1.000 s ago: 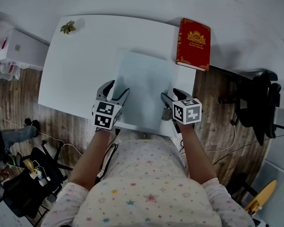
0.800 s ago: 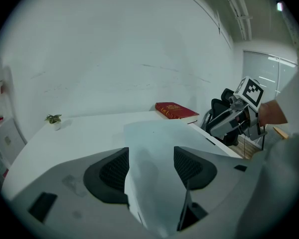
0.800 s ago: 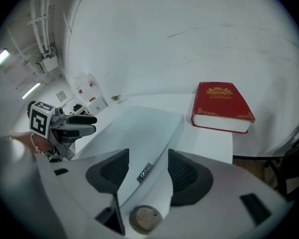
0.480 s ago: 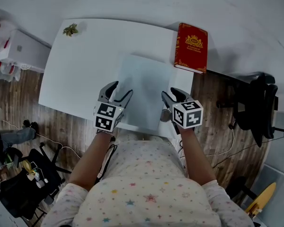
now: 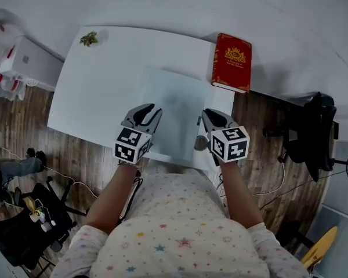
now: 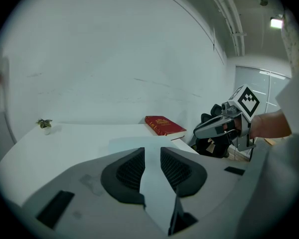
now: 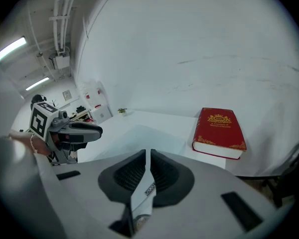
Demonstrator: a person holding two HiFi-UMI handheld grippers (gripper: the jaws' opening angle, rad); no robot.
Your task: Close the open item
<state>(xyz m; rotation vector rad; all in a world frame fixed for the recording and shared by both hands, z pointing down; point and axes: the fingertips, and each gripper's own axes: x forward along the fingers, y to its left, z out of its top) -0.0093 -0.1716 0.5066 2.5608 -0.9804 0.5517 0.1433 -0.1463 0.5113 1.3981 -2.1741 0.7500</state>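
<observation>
A flat pale grey-blue laptop (image 5: 174, 112) lies with its lid down in the middle of the white table (image 5: 98, 86). My left gripper (image 5: 149, 110) hovers over its front left corner. Its jaws have just been closing and now stand a narrow gap apart with nothing between them; in the left gripper view (image 6: 152, 156) only the lid shows through the gap. My right gripper (image 5: 206, 113) hangs above the laptop's front right edge. Its jaws (image 7: 148, 158) are drawn together to a thin slit and hold nothing of the scene. Neither gripper touches the laptop.
A red hardback book (image 5: 232, 62) lies at the table's far right corner, close to the laptop. A small potted plant (image 5: 89, 38) stands at the far left corner. A black chair (image 5: 316, 132) is on the right, and a white cabinet (image 5: 23, 62) on the left.
Both grippers have lifted a little off the laptop's front edge. The left jaws, wide apart before, have narrowed to a small gap. The laptop has not moved.
</observation>
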